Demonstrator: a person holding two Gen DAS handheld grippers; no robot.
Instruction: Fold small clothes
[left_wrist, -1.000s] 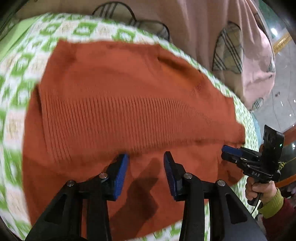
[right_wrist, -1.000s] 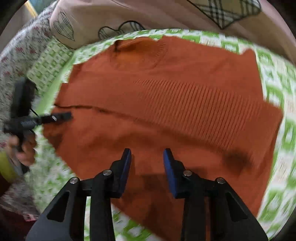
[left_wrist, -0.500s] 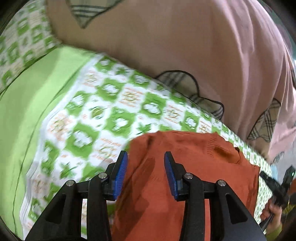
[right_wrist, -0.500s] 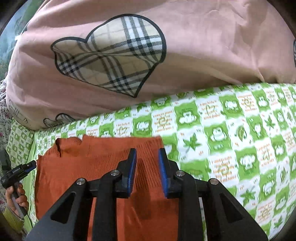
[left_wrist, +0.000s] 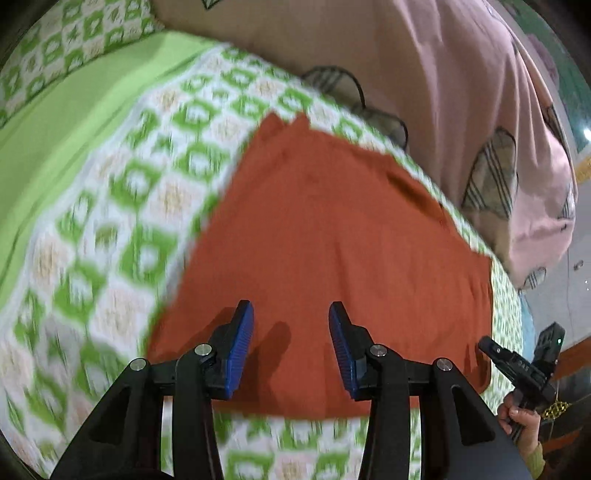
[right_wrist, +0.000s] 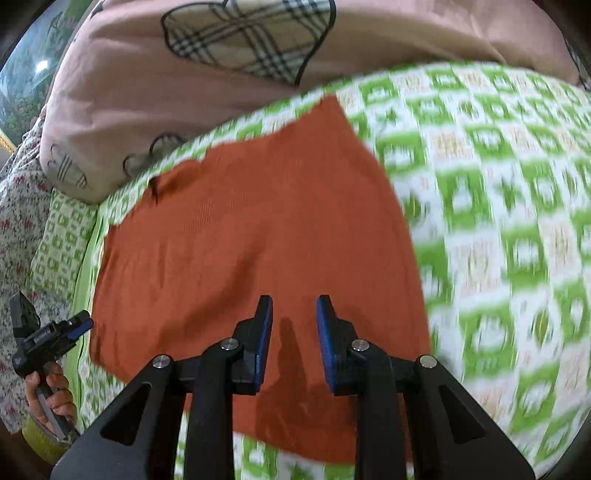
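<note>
I count one garment — a rust-orange sweater (left_wrist: 332, 236) lying folded and flat on the bed, filling the middle of both wrist views (right_wrist: 251, 240). There are two grippers, one in each of the person's hands. Under the sweater is one green-and-white patterned sheet (left_wrist: 122, 221), with a plain lime-green strip (left_wrist: 55, 122) at the upper left of the left view. One pink quilt (right_wrist: 122, 85) with plaid heart patches is bunched across the top of both frames, touching the sheet just beyond the sweater's far edge. A floral cloth (right_wrist: 18, 192) shows at the far left of the right view.

Nothing lies on the sweater or blocks it; only the quilt crowds its far side. The sheet is smeared with motion blur in both views.

The left gripper (left_wrist: 290, 347) sits at the lower centre of its own view, its blue pads apart by a moderate gap and empty, poised over the sweater's near part — whether the tips touch the knit I cannot tell. It also appears at the lower left of the right view (right_wrist: 79, 325), held in a hand (right_wrist: 51, 395).

The right gripper (right_wrist: 293, 339) has a narrower gap, nothing between its pads, above the sweater's near edge. It shows at the lower right of the left view (left_wrist: 491, 345), gripped by the other hand (left_wrist: 524, 421).
</note>
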